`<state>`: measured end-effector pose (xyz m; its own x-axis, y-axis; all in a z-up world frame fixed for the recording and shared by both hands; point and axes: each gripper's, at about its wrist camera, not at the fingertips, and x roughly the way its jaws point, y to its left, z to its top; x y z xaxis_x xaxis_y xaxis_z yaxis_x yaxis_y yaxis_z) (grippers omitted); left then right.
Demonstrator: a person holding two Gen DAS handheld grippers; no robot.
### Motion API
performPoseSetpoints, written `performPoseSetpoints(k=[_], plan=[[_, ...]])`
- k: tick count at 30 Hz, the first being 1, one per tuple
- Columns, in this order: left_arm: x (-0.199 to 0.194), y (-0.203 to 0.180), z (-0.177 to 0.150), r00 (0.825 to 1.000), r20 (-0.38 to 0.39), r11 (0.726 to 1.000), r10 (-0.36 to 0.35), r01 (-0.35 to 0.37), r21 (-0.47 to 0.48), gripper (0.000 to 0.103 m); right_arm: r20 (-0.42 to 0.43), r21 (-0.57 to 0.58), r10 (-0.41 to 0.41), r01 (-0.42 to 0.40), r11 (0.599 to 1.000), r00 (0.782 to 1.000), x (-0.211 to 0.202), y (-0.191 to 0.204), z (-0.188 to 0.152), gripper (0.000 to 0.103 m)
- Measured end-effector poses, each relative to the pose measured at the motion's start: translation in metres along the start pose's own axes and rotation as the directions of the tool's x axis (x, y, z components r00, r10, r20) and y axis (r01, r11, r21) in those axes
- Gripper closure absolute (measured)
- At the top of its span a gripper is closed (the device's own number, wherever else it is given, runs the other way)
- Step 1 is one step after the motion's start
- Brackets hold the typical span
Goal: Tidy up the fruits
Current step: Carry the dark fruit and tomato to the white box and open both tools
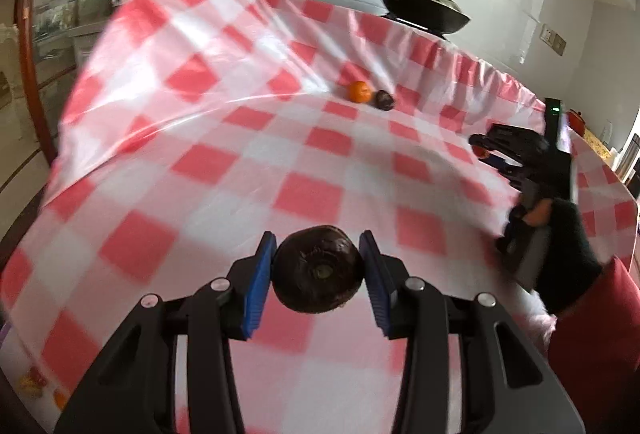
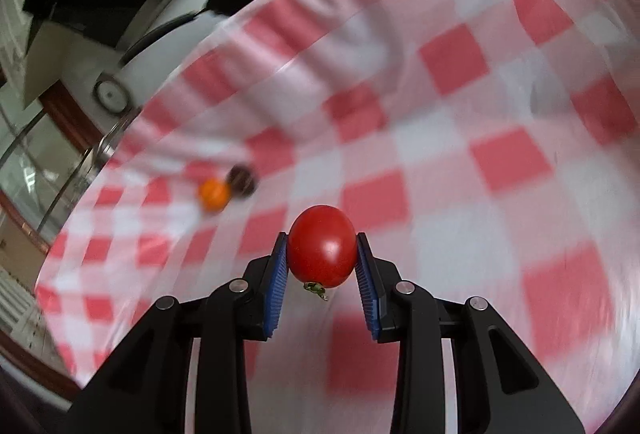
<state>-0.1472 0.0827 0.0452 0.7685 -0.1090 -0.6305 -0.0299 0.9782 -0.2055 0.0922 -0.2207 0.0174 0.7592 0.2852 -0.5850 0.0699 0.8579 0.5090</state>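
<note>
Between left gripper (image 1: 318,268) fingers: dark fruit (image 1: 319,269) pinched. Right gripper (image 2: 322,266) pinches tomato (image 2: 322,245). Beyond, blurred orange (image 2: 215,193) touching second dark fruit (image 2: 241,178).

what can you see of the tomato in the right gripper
The tomato is small, red, smooth and glossy, with a bright highlight on its skin. A bit of green stem hangs at its near end, toward the camera. It is whole, with no visible marks. The right gripper holds it off the checked cloth, one blue ribbed pad pressed against each side. Nothing else touches it. In the left wrist view only a sliver of red shows between the fingers.
</note>
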Motion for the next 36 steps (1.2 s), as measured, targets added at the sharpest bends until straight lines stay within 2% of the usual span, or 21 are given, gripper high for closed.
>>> performPoseSetpoints(k=[5,11,23,25,31,36], plan=[[-0.024,0.039,-0.027,1.000,-0.011,0.998,0.027,-0.028,-0.051,0.060,-0.073,-0.041,0.067,-0.070,0.997,0.995,-0.034,0.036,-0.060,0.070],[-0.051,0.079,-0.051,0.998,0.009,0.991,0.064,-0.062,-0.116,0.060,-0.150,-0.161,0.114,-0.138,0.977,0.982,-0.062,0.085,-0.122,0.070],[-0.103,0.157,-0.095,0.985,0.043,0.961,0.167,-0.153,-0.229,0.060,-0.252,-0.366,0.143,-0.231,0.901,0.957,-0.092,0.162,-0.201,0.070],[-0.110,0.169,-0.102,0.983,0.044,0.954,0.180,-0.163,-0.253,0.060,-0.272,-0.393,0.155,-0.256,0.883,0.950,-0.096,0.174,-0.213,0.070],[-0.128,0.206,-0.124,0.975,0.037,0.922,0.218,-0.193,-0.335,0.060,-0.352,-0.502,0.200,-0.364,0.784,0.914,-0.111,0.220,-0.262,0.070],[-0.135,0.227,-0.143,0.970,0.015,0.899,0.241,-0.217,-0.380,0.060,-0.434,-0.571,0.223,-0.458,0.682,0.873,-0.119,0.253,-0.308,0.070]])
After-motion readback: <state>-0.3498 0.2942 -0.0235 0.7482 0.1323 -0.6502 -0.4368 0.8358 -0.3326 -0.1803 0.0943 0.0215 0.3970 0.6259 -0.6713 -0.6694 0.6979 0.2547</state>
